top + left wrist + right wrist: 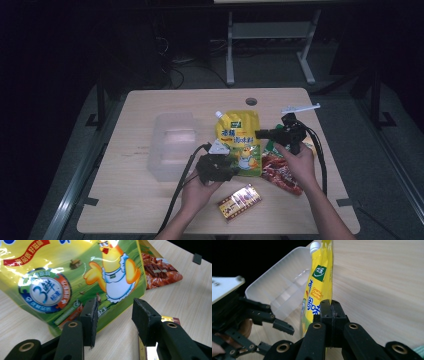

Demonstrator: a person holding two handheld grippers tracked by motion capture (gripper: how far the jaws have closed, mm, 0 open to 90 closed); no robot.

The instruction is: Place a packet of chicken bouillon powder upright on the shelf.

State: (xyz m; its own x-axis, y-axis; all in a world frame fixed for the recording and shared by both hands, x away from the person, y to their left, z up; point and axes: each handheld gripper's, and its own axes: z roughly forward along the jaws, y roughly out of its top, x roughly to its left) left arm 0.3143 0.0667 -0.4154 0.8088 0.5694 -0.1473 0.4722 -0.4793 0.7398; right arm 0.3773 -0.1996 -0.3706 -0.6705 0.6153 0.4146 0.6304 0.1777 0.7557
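A yellow spouted pouch [240, 137] printed with a cartoon chicken stands tilted up at the middle of the table. My right gripper [260, 133] is shut on its right edge. In the right gripper view the pouch [318, 287] runs edge-on from the closed jaws of that gripper [331, 307] up to its white cap. My left gripper [230, 169] sits at the pouch's lower left corner. Its jaws stand open in the left gripper view [115, 306], with the pouch's bottom edge [62, 272] just beyond the left pad and no pad pressing on it.
A clear plastic container [172, 142] stands left of the pouch. A red snack bag [280, 172] lies under my right hand. A small red and gold packet [240, 200] lies near the front edge of the wooden table [140, 200].
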